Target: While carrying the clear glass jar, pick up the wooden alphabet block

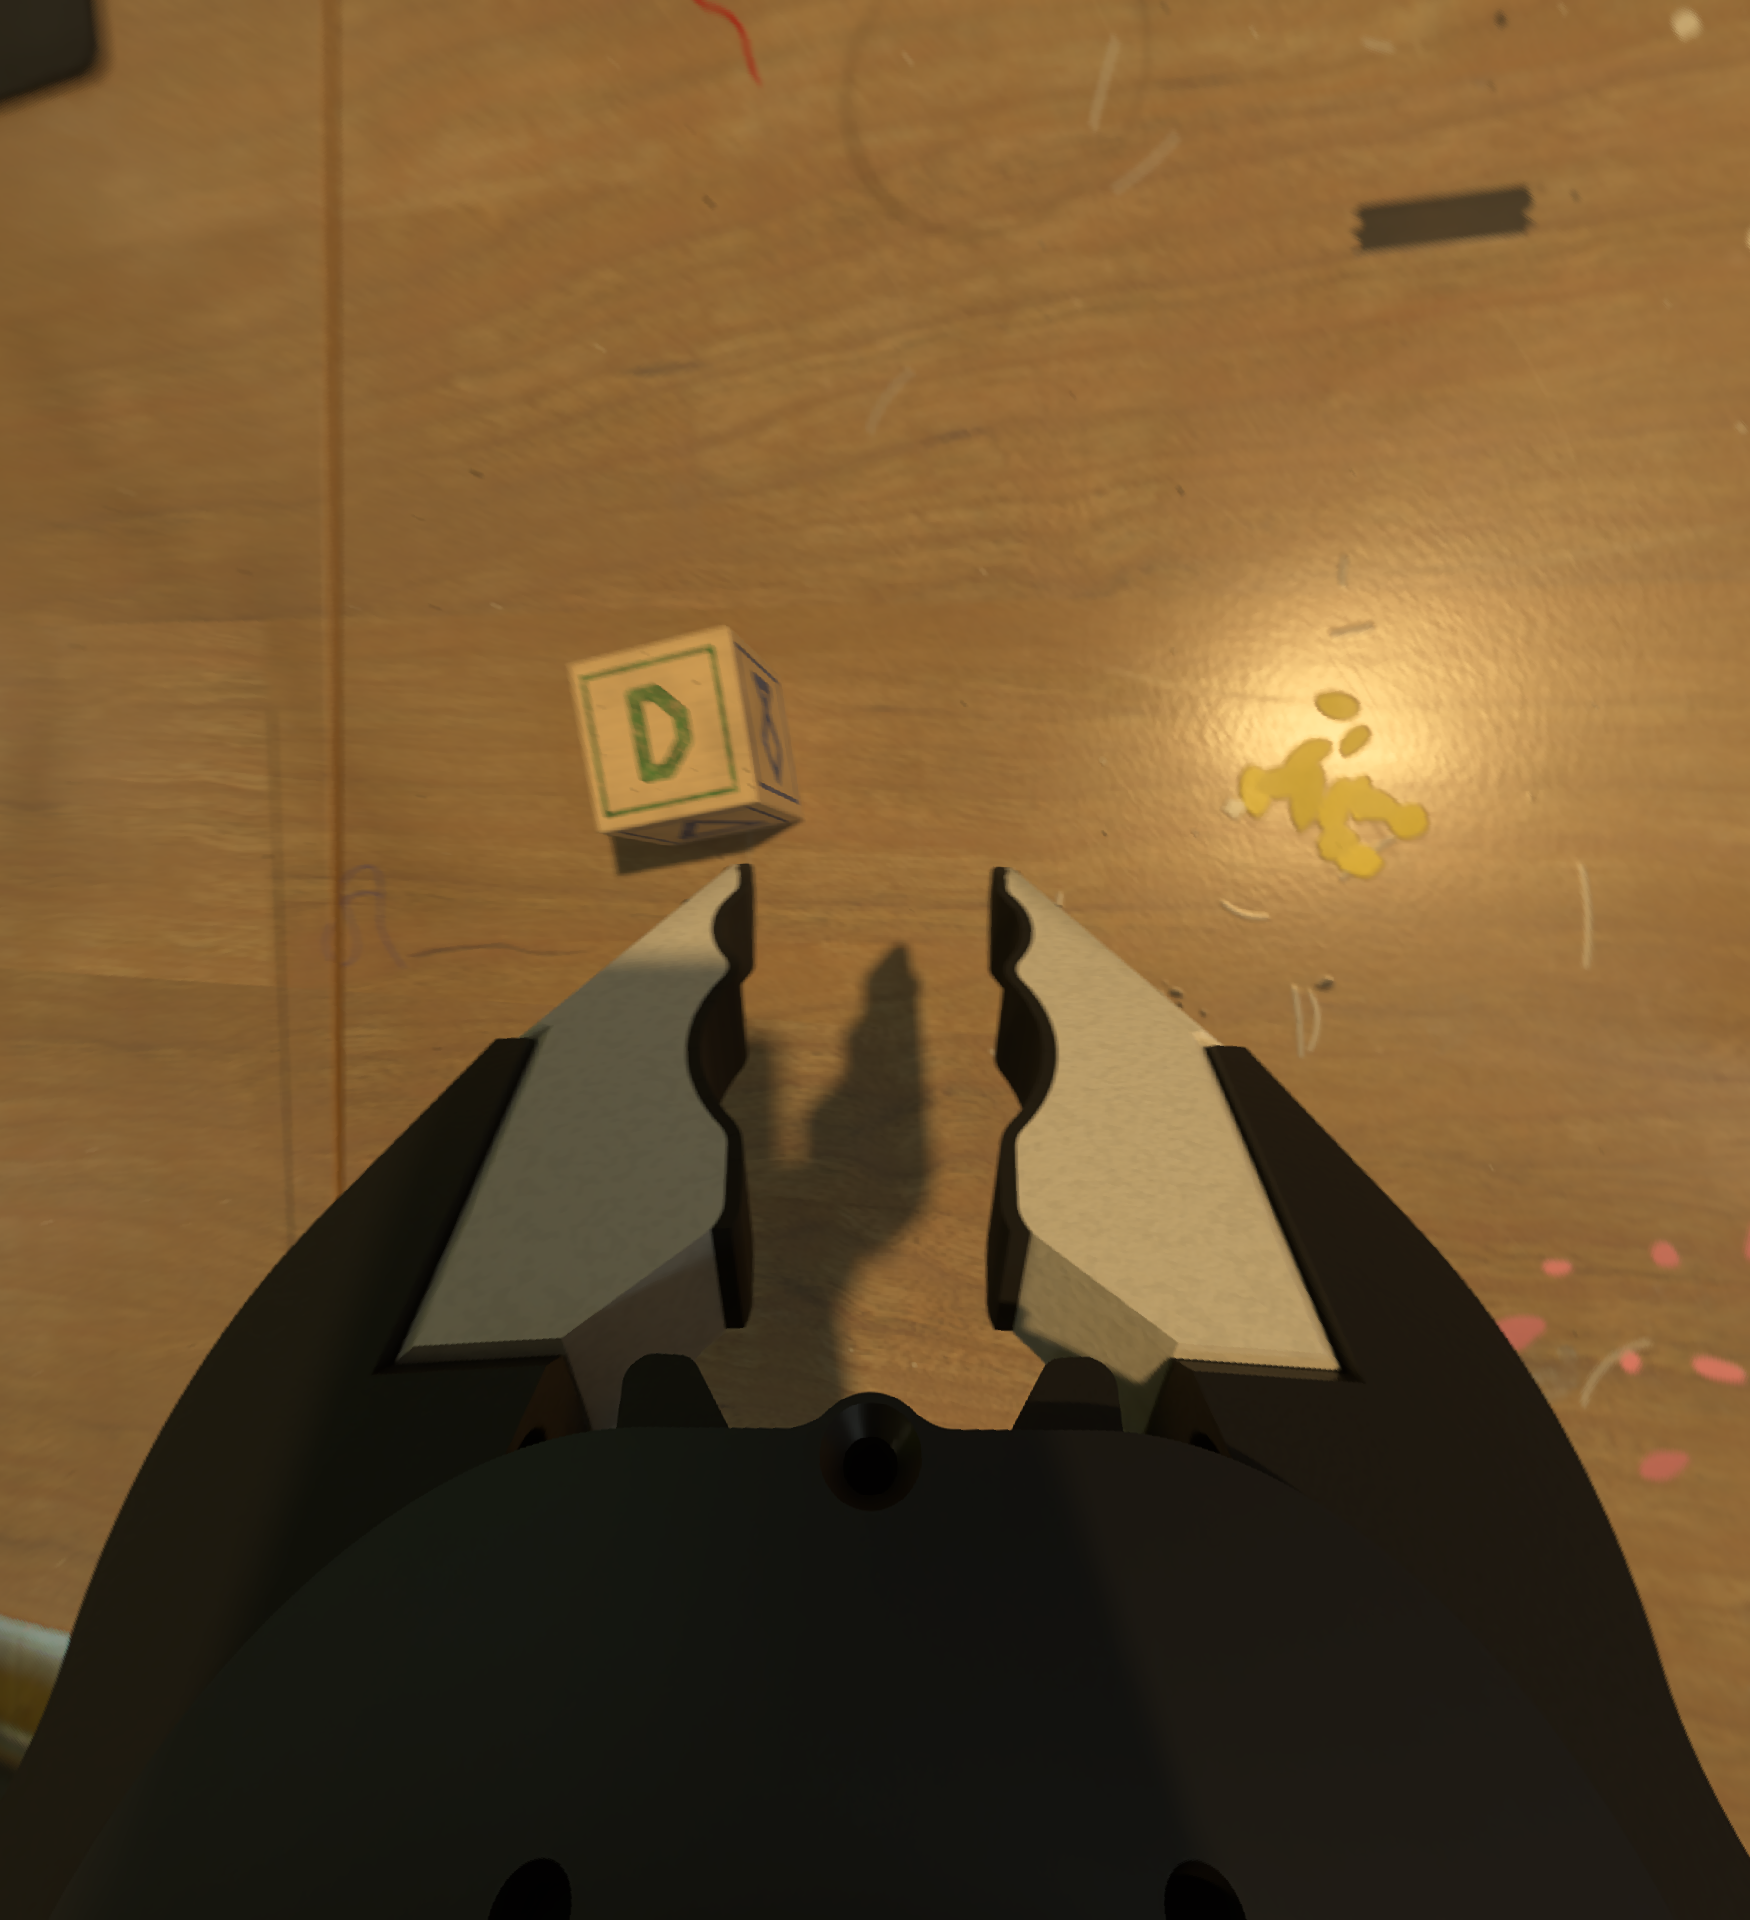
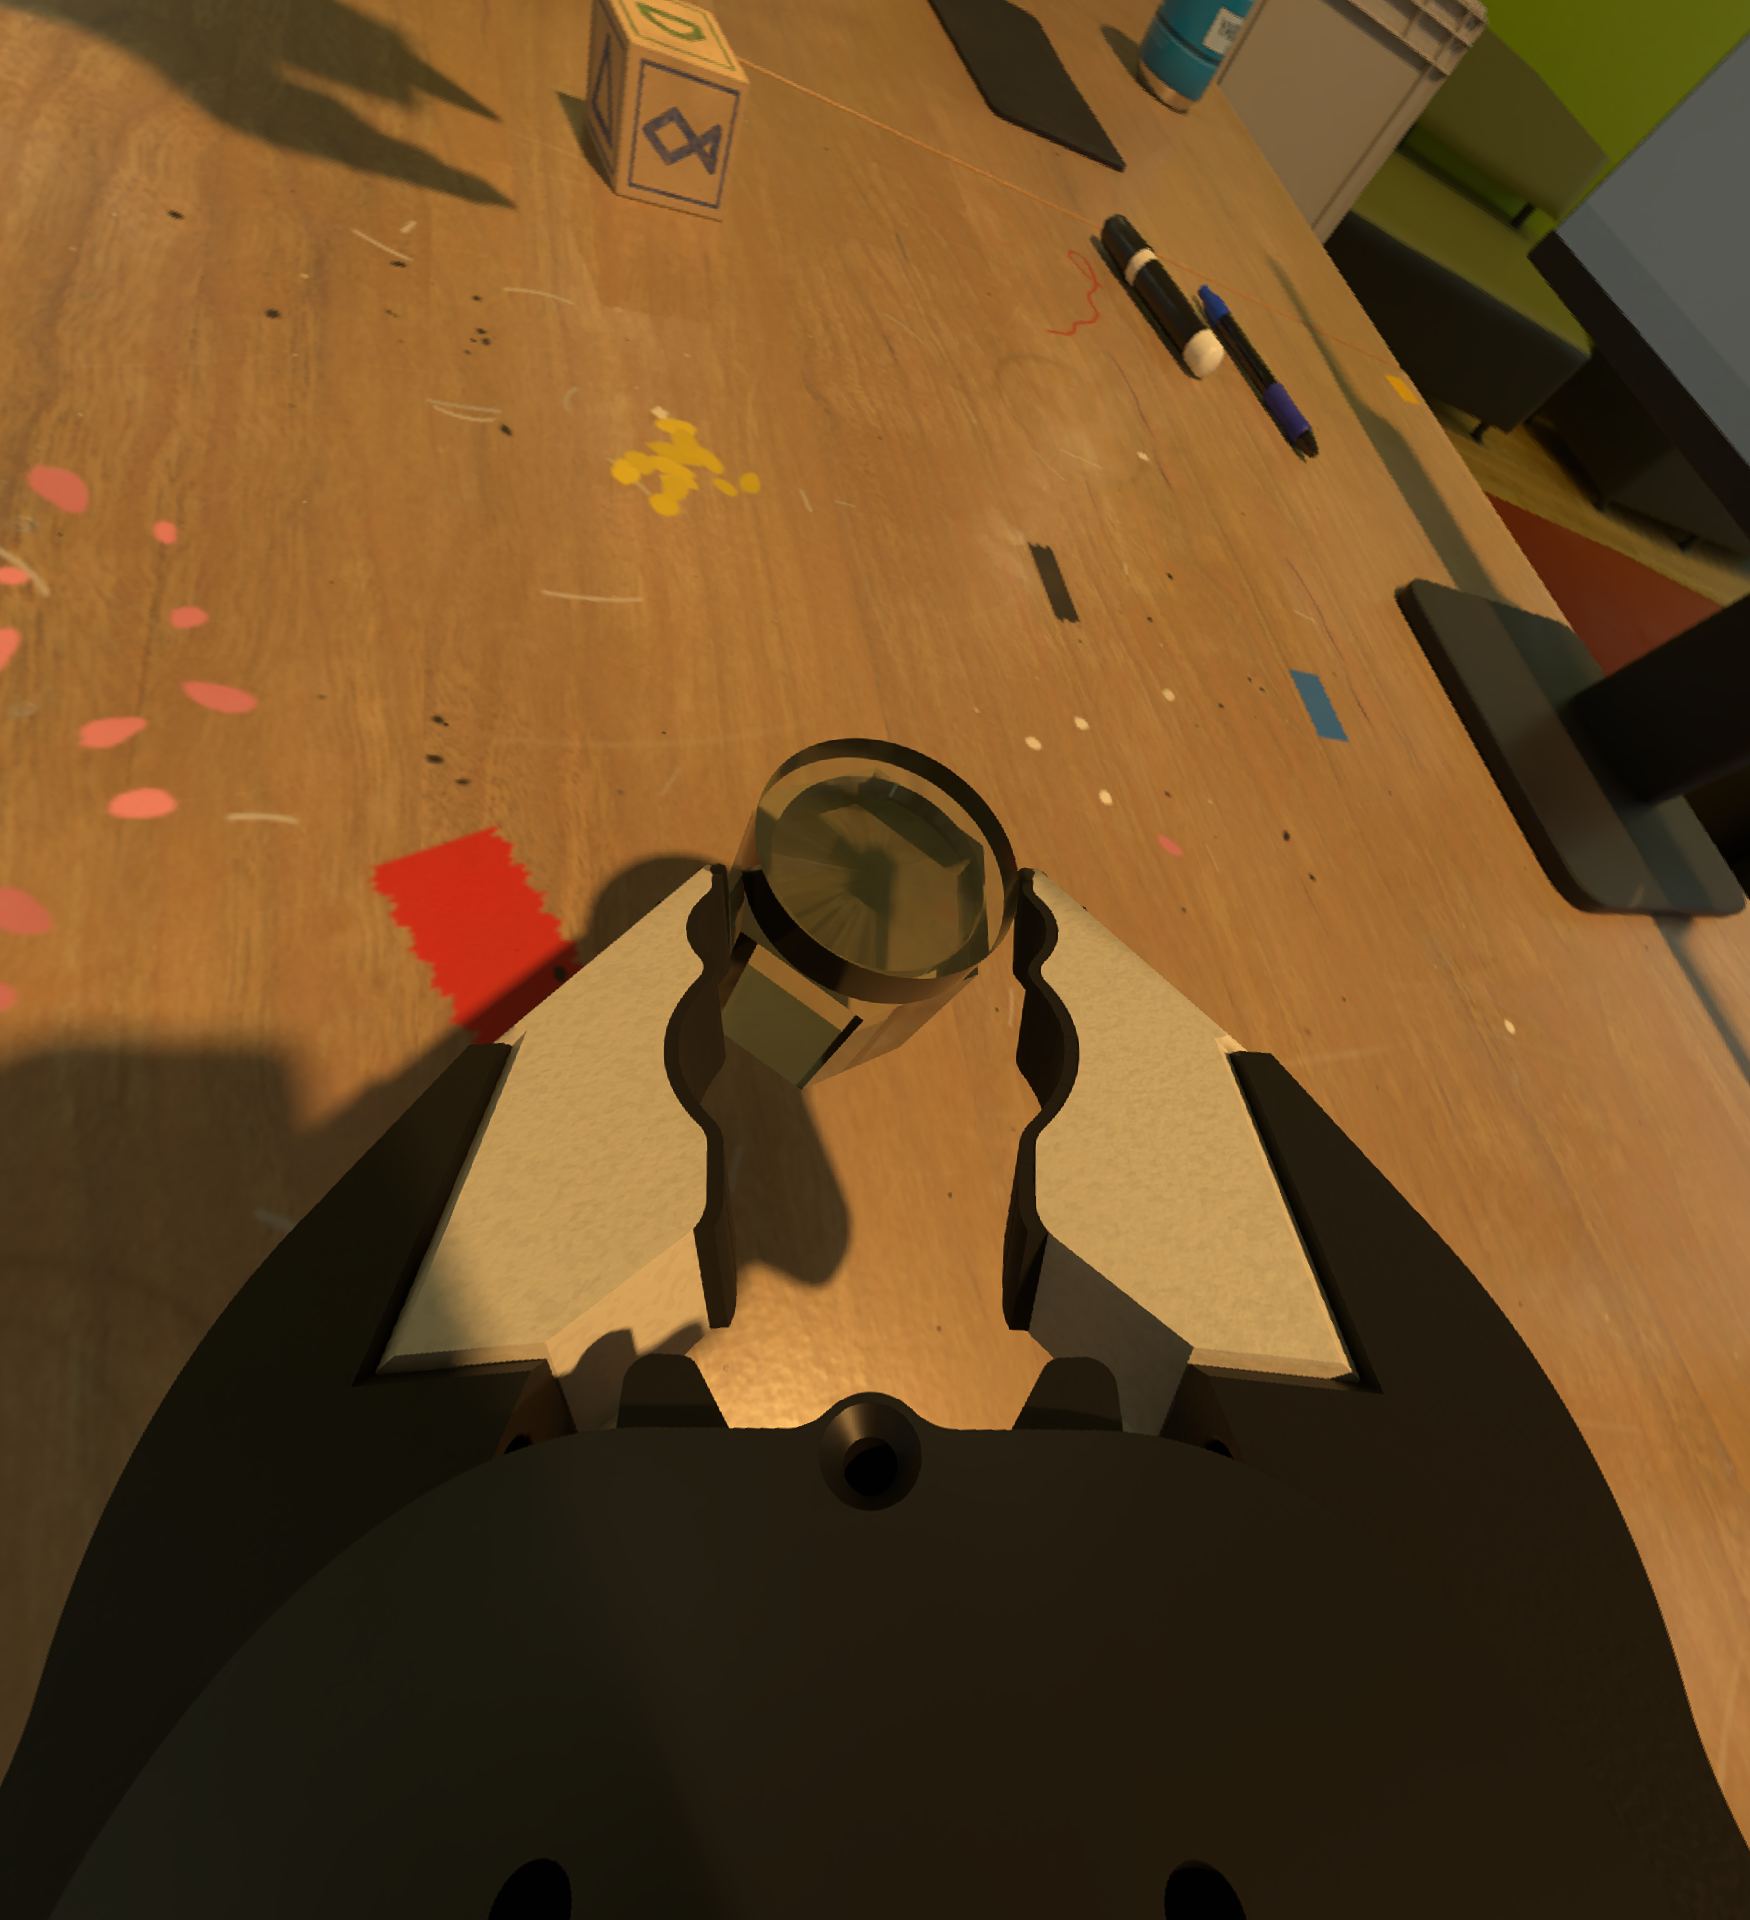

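The wooden alphabet block (image 1: 682, 736) sits on the wooden table, green letter face up. My left gripper (image 1: 871, 883) looks straight down from above the table, open and empty, its fingertips just below and right of the block in the view. My right gripper (image 2: 871, 883) is shut on the clear glass jar (image 2: 876, 883), held by its sides between the fingertips above the table, one round end facing the camera. The block also shows far off at the top of the right wrist view (image 2: 665, 104).
Paint marks dot the table: a yellow splat (image 1: 1333, 795), pink spots (image 2: 112, 727), a red patch (image 2: 466, 920). Two markers (image 2: 1162, 296) lie at the far right. A monitor stand base (image 2: 1567, 758), a black pad (image 2: 1027, 78), a blue-green cup (image 2: 1188, 47) and a grey crate (image 2: 1338, 94) stand along the right edge.
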{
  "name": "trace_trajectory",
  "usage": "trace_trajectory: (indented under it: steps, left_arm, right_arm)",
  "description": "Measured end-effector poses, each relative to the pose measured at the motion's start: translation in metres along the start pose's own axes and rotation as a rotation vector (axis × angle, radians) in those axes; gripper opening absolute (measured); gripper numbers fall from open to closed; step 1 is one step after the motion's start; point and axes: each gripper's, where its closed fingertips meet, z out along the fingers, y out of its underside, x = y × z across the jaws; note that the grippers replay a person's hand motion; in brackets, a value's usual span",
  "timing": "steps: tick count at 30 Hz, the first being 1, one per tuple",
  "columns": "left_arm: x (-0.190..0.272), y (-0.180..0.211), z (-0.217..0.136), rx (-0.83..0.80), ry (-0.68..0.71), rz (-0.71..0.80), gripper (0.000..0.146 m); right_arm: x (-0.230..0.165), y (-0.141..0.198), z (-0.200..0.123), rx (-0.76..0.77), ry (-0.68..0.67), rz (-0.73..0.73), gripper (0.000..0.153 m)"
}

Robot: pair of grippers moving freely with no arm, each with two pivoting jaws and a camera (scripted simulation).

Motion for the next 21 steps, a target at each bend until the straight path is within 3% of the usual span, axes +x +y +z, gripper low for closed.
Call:
trace_trajectory:
  steps: [3,7,16,21]
  left_arm:
    - [0.006,0.009,0.005,-0.019,0.069,-0.004,0.016]
    - [-0.008,0.024,-0.001,-0.127,-0.071,0.054,0.008]
    - [-0.001,0.058,-0.022,-0.354,-0.02,0.041,0.006]
    - [0.018,0.058,-0.027,-0.364,0.026,0.117,0.009]
  right_arm:
    - [-0.005,-0.004,0.004,0.004,-0.016,-0.027,0.055]
    - [-0.003,-0.006,0.007,0.012,-0.022,-0.02,0.055]
    - [0.0,-0.006,0.006,0.018,-0.019,0.001,0.055]
    - [-0.001,-0.006,0.006,0.011,-0.019,-0.011,0.055]
